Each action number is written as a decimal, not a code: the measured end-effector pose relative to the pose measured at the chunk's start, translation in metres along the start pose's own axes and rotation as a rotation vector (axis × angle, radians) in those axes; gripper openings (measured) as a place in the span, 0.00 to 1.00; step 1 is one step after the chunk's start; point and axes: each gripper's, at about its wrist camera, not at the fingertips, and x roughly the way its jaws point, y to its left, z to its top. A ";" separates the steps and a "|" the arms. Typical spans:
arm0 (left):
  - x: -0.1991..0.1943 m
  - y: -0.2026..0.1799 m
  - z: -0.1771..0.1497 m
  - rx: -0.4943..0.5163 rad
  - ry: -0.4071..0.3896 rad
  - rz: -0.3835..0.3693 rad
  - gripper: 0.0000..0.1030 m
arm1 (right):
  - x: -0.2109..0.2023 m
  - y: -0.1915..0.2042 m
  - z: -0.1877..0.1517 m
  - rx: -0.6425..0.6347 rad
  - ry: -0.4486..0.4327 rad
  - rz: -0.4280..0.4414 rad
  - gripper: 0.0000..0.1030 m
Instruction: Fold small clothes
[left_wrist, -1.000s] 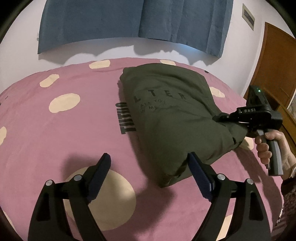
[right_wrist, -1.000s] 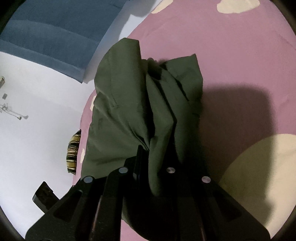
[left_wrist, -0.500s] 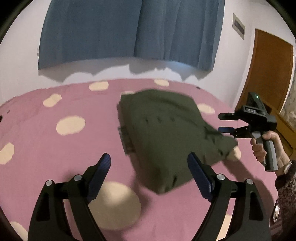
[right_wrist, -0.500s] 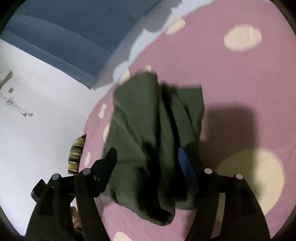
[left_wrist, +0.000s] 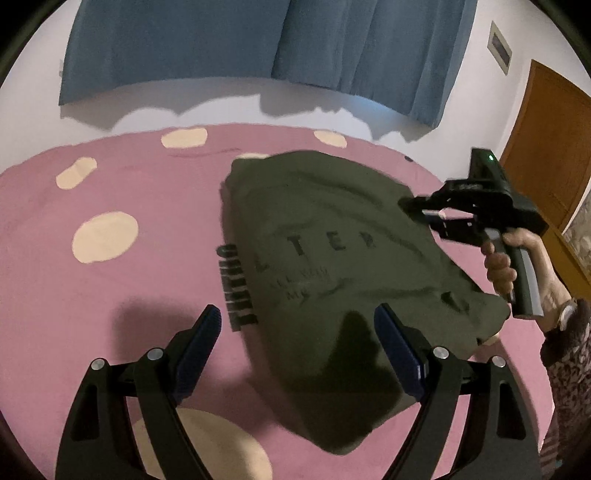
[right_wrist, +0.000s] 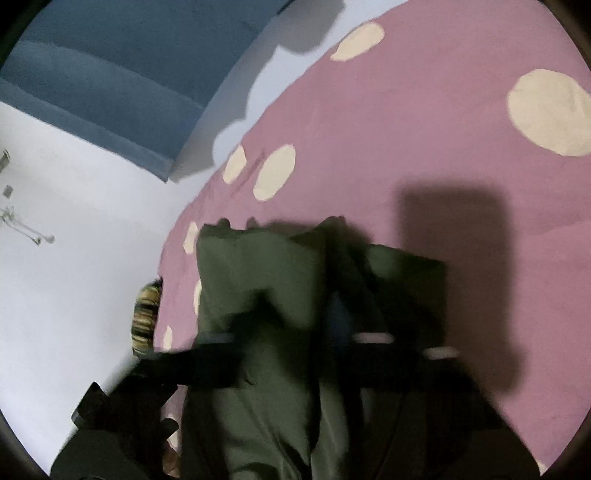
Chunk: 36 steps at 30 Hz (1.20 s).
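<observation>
A dark green T-shirt (left_wrist: 332, 240) with printed letters lies folded on the pink bedspread (left_wrist: 110, 288). My left gripper (left_wrist: 299, 332) hangs open just above its near edge: one finger is over the cloth, the other over the bedspread, and nothing is between them. My right gripper (left_wrist: 410, 206), held by a person's hand (left_wrist: 498, 266), is at the shirt's far right edge. Its jaws are closing, nearly together. The right wrist view is blurred; there, green cloth (right_wrist: 258, 280) runs between the right gripper's (right_wrist: 295, 350) dark fingers.
The bedspread has cream spots and a black printed word (left_wrist: 236, 291) beside the shirt. A blue curtain (left_wrist: 258, 37) hangs on the white wall behind the bed. A brown door (left_wrist: 546, 147) stands at the right. A striped object (right_wrist: 146, 321) sits at the bed's edge.
The right gripper let go of the bunched cloth, opened, pulled back, then came in again at the shirt's right edge with its jaws nearly together. The shirt dropped flatter. The left gripper stayed open.
</observation>
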 end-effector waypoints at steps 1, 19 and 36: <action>0.003 0.000 -0.001 -0.004 0.010 -0.001 0.82 | 0.004 0.001 0.003 -0.006 0.001 -0.019 0.09; 0.026 0.000 -0.004 -0.053 0.058 -0.043 0.84 | 0.024 -0.050 0.006 0.132 0.000 -0.052 0.05; 0.028 0.002 -0.002 -0.077 0.063 -0.041 0.84 | -0.069 -0.018 -0.105 0.072 -0.065 0.007 0.59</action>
